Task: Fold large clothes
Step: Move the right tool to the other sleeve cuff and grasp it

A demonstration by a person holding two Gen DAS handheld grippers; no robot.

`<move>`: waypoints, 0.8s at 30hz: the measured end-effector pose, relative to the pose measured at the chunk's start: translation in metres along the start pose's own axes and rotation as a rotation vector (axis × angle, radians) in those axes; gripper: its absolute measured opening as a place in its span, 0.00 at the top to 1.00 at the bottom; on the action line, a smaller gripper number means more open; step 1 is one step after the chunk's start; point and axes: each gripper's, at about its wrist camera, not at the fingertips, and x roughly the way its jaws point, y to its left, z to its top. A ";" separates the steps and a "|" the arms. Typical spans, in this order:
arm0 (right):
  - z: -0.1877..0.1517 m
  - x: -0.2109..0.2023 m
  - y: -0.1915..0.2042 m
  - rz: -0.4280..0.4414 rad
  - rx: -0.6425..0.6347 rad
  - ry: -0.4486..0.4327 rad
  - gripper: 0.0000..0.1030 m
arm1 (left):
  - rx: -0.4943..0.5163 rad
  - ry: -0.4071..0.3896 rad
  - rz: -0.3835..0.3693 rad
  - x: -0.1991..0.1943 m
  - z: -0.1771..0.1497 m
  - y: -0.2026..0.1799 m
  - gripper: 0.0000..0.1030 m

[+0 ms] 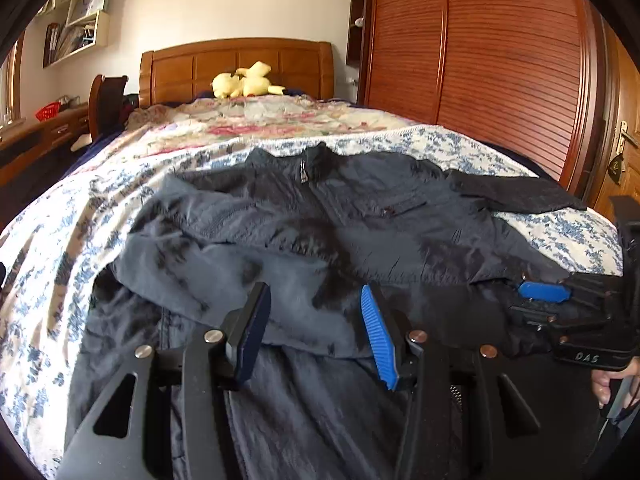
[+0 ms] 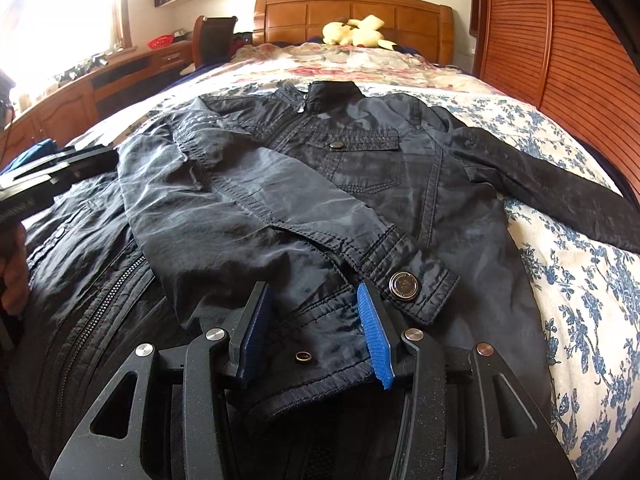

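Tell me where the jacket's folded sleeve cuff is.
In the right wrist view, the cuff lies low centre across the jacket, just beyond the open right gripper.

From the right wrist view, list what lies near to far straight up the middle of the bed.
Right tool → cuff with snap button → chest pocket → jacket collar → floral quilt → yellow plush toy → wooden headboard.
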 end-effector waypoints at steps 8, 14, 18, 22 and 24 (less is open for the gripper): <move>0.005 -0.021 -0.008 0.018 0.044 -0.023 0.56 | 0.000 -0.007 -0.009 0.001 -0.004 0.000 0.55; 0.013 -0.068 -0.044 -0.036 0.060 -0.074 0.56 | 0.018 -0.022 -0.017 -0.002 -0.005 -0.003 0.55; 0.025 -0.094 -0.092 -0.168 0.064 -0.124 0.51 | 0.023 -0.026 -0.015 -0.003 -0.005 -0.004 0.55; 0.033 -0.105 -0.153 -0.300 0.097 -0.126 0.48 | 0.021 -0.035 -0.015 -0.005 -0.005 -0.005 0.55; 0.034 -0.106 -0.192 -0.372 0.145 -0.114 0.47 | 0.024 -0.038 -0.013 -0.005 -0.005 -0.005 0.55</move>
